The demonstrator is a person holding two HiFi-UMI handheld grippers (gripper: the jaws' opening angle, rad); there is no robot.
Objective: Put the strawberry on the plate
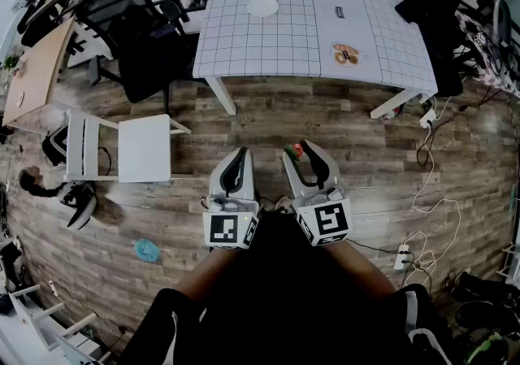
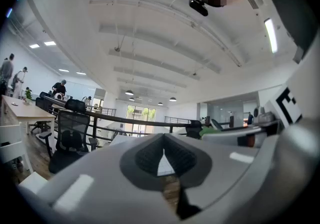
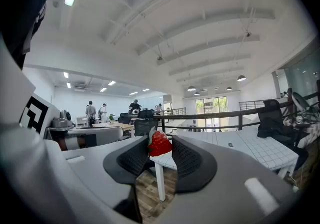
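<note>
Two tools: right tool point(image 1: 296, 152) pinches strawberry point(image 3: 160, 145), mostly hidden in head view; left tool point(image 1: 238, 154) pressed together, empty.

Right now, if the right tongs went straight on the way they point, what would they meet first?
Probably the white table, near its front corner leg; the way before it looks free, though depth is unclear.

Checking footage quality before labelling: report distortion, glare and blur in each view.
Head view: strong fisheye, the floor planks and the white table bow, corners go dark, light is even. Left gripper view: the ceiling strip light is blown out, the left tool shell soft. Right gripper view: the strawberry in the right tool is sharp, the near shell blurred, black rim all round.
</note>
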